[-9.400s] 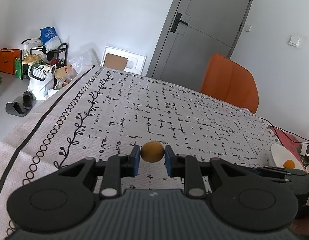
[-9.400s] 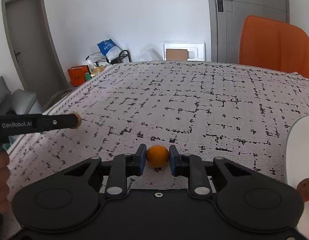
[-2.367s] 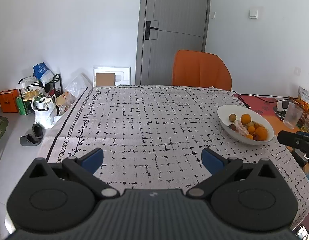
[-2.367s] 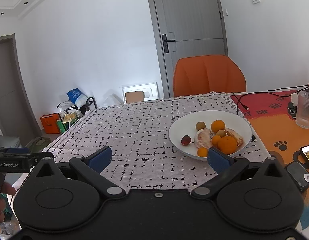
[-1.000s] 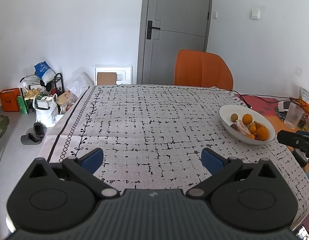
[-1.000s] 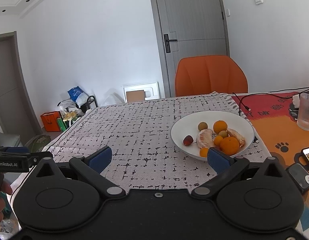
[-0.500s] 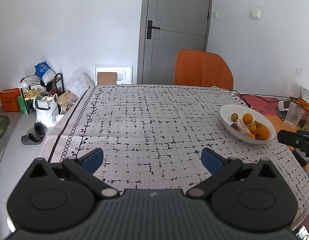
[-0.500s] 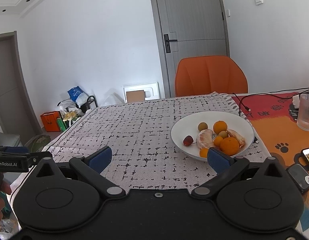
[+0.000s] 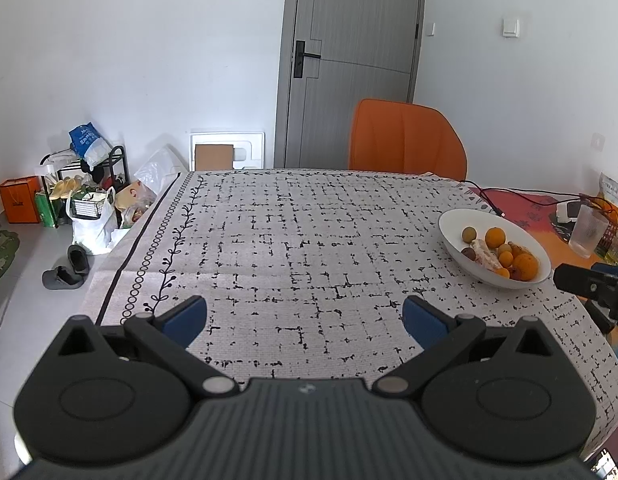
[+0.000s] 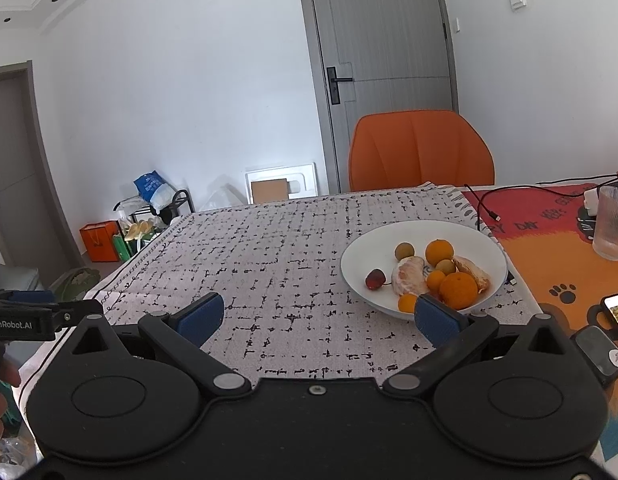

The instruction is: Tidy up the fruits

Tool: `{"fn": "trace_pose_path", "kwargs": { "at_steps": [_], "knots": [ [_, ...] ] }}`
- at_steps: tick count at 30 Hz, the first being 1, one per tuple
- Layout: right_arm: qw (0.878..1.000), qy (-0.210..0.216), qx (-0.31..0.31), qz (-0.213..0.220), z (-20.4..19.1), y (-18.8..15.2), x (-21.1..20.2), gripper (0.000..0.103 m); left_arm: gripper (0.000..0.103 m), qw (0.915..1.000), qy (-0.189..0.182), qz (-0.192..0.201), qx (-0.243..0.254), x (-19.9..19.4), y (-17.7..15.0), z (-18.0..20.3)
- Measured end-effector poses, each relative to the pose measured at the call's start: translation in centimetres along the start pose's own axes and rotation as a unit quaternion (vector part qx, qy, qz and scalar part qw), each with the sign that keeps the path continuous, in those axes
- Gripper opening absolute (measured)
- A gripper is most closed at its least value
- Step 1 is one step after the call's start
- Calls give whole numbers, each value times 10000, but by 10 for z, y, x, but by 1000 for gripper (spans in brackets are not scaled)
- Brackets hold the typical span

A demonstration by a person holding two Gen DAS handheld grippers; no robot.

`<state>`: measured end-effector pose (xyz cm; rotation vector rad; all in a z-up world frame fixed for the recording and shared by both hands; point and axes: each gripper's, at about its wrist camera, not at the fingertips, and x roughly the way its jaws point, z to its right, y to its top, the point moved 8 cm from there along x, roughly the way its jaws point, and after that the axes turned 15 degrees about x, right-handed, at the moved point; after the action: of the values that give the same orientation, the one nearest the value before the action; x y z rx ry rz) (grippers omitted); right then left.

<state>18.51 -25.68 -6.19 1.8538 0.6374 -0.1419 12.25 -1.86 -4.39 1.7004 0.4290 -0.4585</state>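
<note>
A white bowl (image 10: pixel 373 248) stands at the right side of the patterned tablecloth (image 10: pixel 277 264) and holds several fruits: oranges (image 10: pixel 457 290), small brown fruits (image 10: pixel 403 251), peeled citrus pieces (image 10: pixel 407 276) and a red fruit (image 10: pixel 375 279). It also shows in the left wrist view (image 9: pixel 453 226). My left gripper (image 9: pixel 304 320) is open and empty, held back above the table's near edge. My right gripper (image 10: pixel 316 317) is open and empty, just in front of the bowl.
An orange chair (image 9: pixel 405 140) stands at the far side. A glass (image 10: pixel 611 222), cables and a phone (image 10: pixel 617 314) lie on the orange mat (image 10: pixel 549 264) to the right. Bags and a rack (image 9: pixel 85 184) crowd the floor at the left.
Since 9.4 s ago both grippers let go of their fruits and pulled back from the table. Over the last second nothing has visibly moved.
</note>
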Motion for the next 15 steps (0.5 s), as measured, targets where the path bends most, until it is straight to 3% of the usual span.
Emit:
{"fn": "trace_pose_path", "kwargs": {
  "at_steps": [15],
  "knots": [
    [9999,-64,94,-68,6,-4,3,103,103,10000,-4,-26,-12,1,-3,0]
  ]
}}
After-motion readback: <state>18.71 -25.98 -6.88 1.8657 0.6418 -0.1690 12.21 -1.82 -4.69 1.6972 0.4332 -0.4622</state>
